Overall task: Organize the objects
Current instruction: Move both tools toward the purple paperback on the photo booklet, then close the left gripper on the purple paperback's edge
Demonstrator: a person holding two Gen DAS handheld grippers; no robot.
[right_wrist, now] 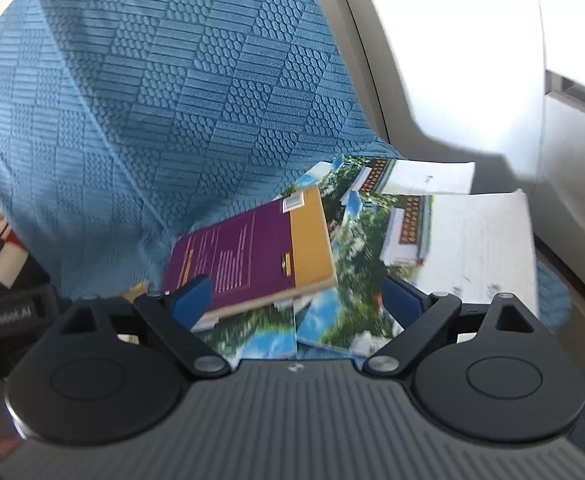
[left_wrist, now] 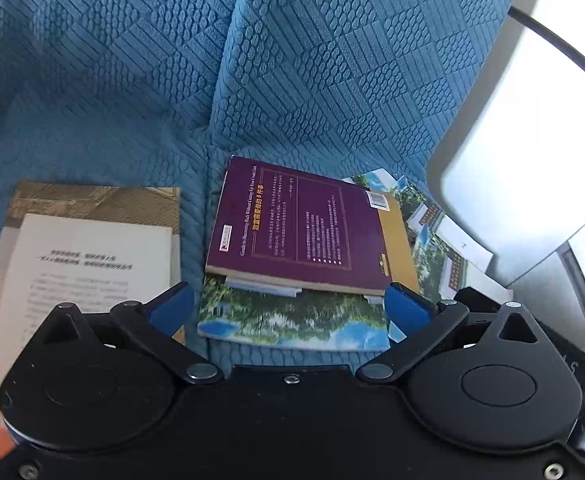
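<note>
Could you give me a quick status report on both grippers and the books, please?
Left gripper open, empty. Right gripper open, empty. Purple book lies on landscape booklets; brown book apart. Nothing blocking.

left gripper: jaws wide apart, empty | right gripper: same

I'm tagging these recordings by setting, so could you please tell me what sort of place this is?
Most likely a living room at home: a sofa under a quilted blue cover, with a purple book lying on scenic picture books on the seat, and a tan booklet alongside.
</note>
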